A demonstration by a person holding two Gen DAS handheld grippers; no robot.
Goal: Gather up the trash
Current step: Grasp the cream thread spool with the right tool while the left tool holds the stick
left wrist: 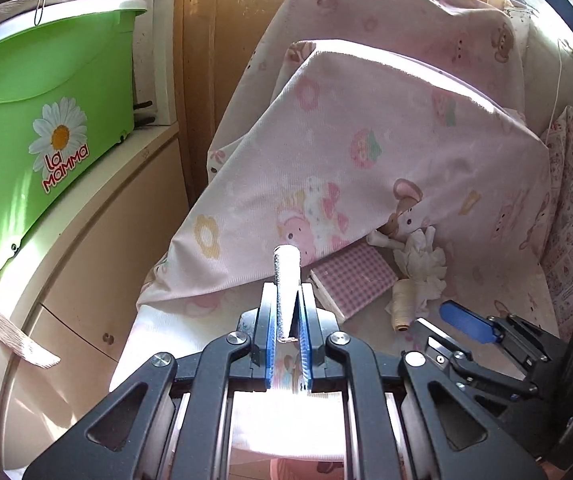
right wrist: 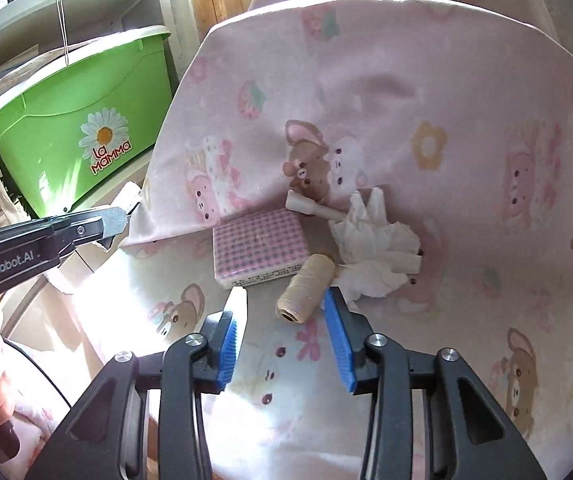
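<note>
My left gripper (left wrist: 287, 300) is shut on a pale, rolled paper-like stick (left wrist: 286, 280) that stands up between its blue pads above the pink bed sheet. My right gripper (right wrist: 286, 308) is open and empty, just in front of a cream thread spool (right wrist: 306, 292). Crumpled white tissue (right wrist: 374, 248) lies right of the spool and also shows in the left wrist view (left wrist: 422, 264). A small white plastic piece (right wrist: 310, 206) lies behind it. A pink checked tissue pack (right wrist: 260, 246) lies left of the spool.
A green tub marked La Mamma (left wrist: 46, 120) stands on a cream cabinet (left wrist: 98, 264) at the left. A pink printed pillow (left wrist: 366, 152) leans behind the items. The right gripper (left wrist: 478, 328) shows at the left view's right edge.
</note>
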